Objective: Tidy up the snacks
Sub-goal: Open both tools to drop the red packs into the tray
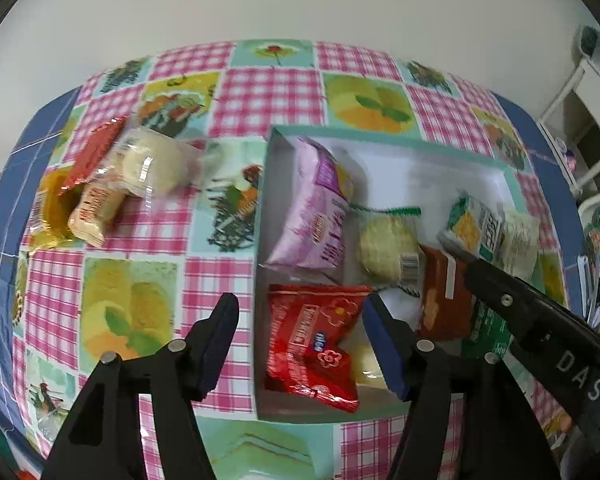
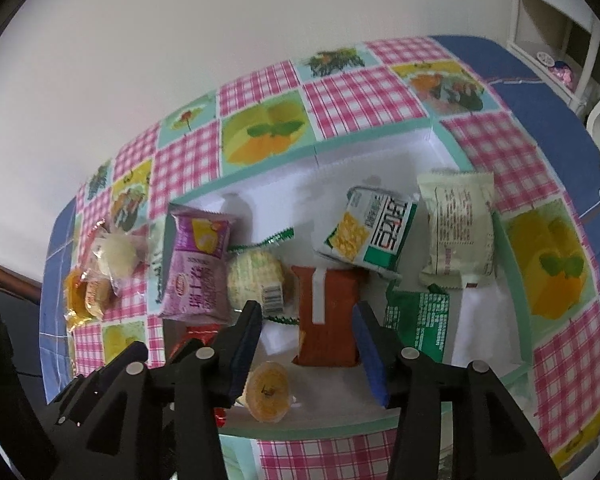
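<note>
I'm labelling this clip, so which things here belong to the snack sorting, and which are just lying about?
Part of the job:
- white open box with mint rim
- purple snack packet
- red flowered packet
- orange-brown packet
- green-and-white corn packet
- loose pile of wrapped snacks on the table

Just lying about:
- patchwork-print tablecloth
- white shelving unit

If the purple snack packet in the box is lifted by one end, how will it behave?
The purple snack packet looks puffed with air, so it is probably light. Its glossy film may slip. The crimped ends look thin, so it would likely droop and swing.
</note>
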